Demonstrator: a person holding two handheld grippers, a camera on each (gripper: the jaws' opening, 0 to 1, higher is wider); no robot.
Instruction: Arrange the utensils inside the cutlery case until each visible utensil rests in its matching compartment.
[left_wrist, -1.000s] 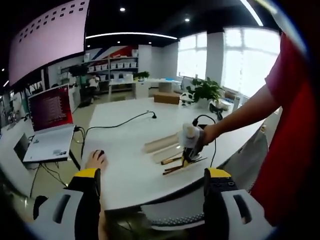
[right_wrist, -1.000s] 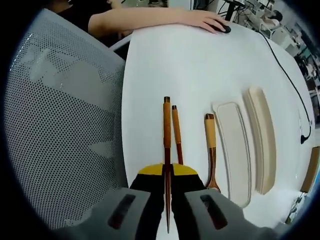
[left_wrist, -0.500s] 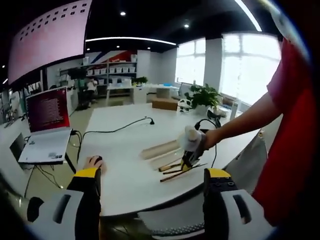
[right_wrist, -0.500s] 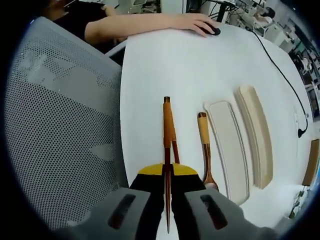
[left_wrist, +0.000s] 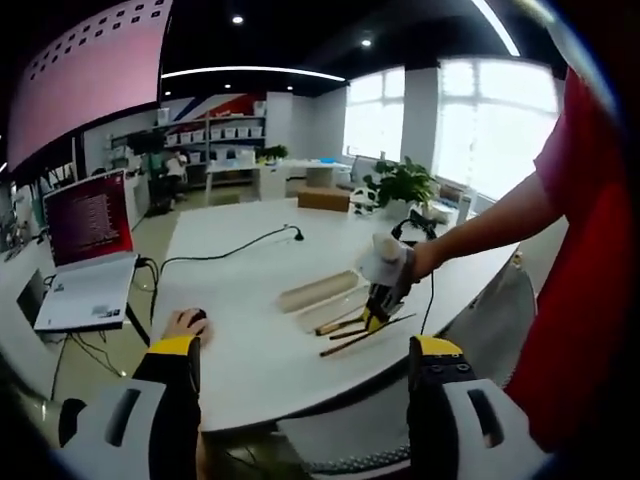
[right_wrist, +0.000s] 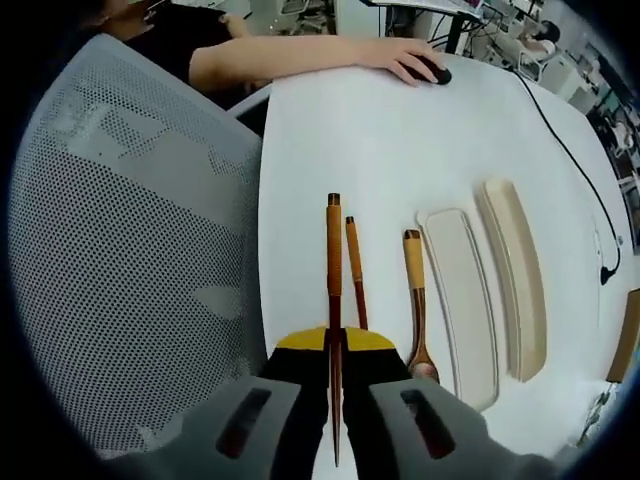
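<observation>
On the white table (right_wrist: 360, 130), the right gripper (right_wrist: 335, 355) still clamps one chopstick (right_wrist: 333, 260), now clear of its mate (right_wrist: 354, 270)

Right gripper (right_wrist: 335, 345): jaws pressed together, clamped on chopstick (right_wrist: 333, 290) pointing toward 12 o'clock in right gripper view. In left gripper view, right gripper (left_wrist: 383, 290) sits at 3 o'clock, bare forearm (left_wrist: 480, 232) reaching in from right. Left gripper (left_wrist: 305, 400): jaws spread wide, nothing between.
</observation>
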